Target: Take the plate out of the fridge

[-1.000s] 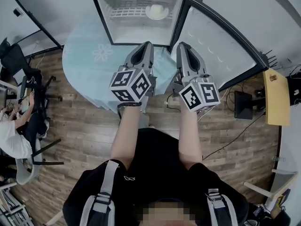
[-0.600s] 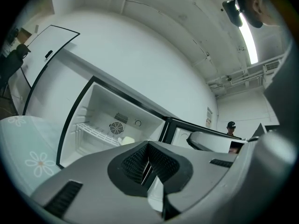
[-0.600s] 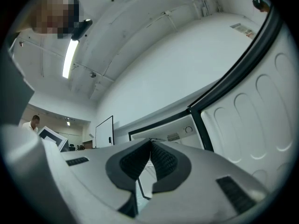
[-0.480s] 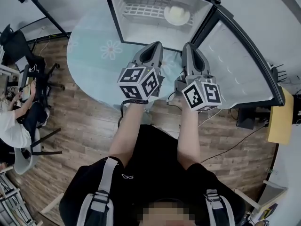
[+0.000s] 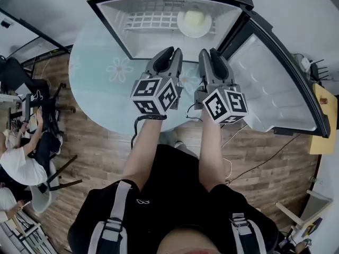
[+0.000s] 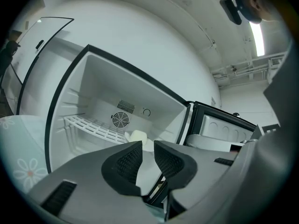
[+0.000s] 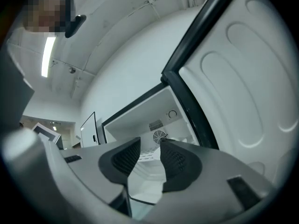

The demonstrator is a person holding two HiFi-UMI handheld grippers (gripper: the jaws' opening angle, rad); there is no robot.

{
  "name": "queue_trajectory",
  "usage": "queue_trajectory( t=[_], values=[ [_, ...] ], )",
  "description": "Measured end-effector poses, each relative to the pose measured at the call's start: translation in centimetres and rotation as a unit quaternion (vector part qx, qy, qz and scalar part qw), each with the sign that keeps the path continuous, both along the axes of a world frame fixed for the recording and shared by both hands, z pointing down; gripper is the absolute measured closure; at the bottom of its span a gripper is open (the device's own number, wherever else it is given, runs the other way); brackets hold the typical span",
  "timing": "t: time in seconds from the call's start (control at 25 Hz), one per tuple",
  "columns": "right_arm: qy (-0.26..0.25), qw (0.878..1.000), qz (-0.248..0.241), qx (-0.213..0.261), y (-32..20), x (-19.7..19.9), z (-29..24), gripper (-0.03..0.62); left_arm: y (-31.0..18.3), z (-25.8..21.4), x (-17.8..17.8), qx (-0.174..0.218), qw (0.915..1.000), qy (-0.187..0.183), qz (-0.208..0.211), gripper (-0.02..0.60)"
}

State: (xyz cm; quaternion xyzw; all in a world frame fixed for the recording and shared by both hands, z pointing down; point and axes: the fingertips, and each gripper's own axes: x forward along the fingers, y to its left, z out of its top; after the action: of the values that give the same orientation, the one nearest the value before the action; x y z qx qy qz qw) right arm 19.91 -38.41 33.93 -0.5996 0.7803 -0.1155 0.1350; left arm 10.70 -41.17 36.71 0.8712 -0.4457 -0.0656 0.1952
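A person, seen from above, is stretching both forearms forward and holding a claw in each hand. The left claw (image 5: 169, 52) and the right claw (image 5: 207, 52) are hovering side by side over a round glass counter (image 5: 100, 75) printed with daisies. Both claws are opening. Their jaws are parted partway, and nothing is lying between either pair.

Just beyond them a small fridge (image 5: 127, 33) is standing on the counter, with its door (image 5: 270, 89) swung wide to the right. Inside, toward the back, a white wire shelf (image 5: 145, 20) is carrying the plate (image 5: 194, 24). The plate is sitting at the shelf's right end, near the hinge side. Something pale and rounded seems to be resting on it, though what it is cannot be told.

The step in hand looks like the reach into the fridge. The right claw is lining up nearer the plate, so it is probably the better one to lead. It should be going in level, taking the plate's near rim with one jaw above and one below. The plate should be kept flat as it comes off the wires, so that nothing slides off it.
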Motion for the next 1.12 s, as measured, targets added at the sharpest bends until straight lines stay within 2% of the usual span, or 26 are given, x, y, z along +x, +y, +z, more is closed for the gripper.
queue_trajectory(
  t=[0.28, 0.48, 0.6, 0.68, 0.72, 0.8, 0.92, 1.12],
  values=[
    [0.008, 0.999, 0.017, -0.034, -3.4, 0.6, 2.5, 0.457, -4.4, 1.7, 1.1, -0.021, 0.9998, -0.004, 0.004, 0.5],
    [0.0, 0.999, 0.016, -0.051, -5.6, 0.2, 4.0, 0.457, -6.7, 2.9, 2.3, -0.041, 0.9987, -0.009, 0.029, 0.5],
    [-0.023, 0.999, 0.019, -0.045, -6.5, 0.4, 4.3, 0.457, -7.4, 3.2, 2.6, -0.052, 0.998, 0.003, 0.036, 0.5],
    [-0.041, 0.998, 0.013, -0.039, -6.3, 0.4, 4.2, 0.389, -7.1, 2.5, 2.4, -0.044, 0.9985, 0.008, 0.033, 0.505],
    [-0.046, 0.998, 0.01, -0.041, -6.1, 0.3, 4.2, 0.381, -6.8, 2.0, 2.2, -0.039, 0.9988, 0.01, 0.029, 0.505],
    [-0.043, 0.998, 0.012, -0.051, -5.9, 0.2, 4.7, 0.381, -6.5, 1.8, 2.0, -0.04, 0.9988, 0.012, 0.023, 0.505],
    [-0.044, 0.996, 0.026, -0.073, -7.1, 0.0, 6.1, 0.379, -7.6, 3.3, 1.6, -0.067, 0.9972, 0.017, 0.028, 0.505],
    [-0.083, 0.993, 0.036, -0.081, -8.3, 0.3, 6.8, 0.379, -8.5, 3.5, 1.2, -0.088, 0.9937, 0.057, 0.041, 0.505]
  ],
)
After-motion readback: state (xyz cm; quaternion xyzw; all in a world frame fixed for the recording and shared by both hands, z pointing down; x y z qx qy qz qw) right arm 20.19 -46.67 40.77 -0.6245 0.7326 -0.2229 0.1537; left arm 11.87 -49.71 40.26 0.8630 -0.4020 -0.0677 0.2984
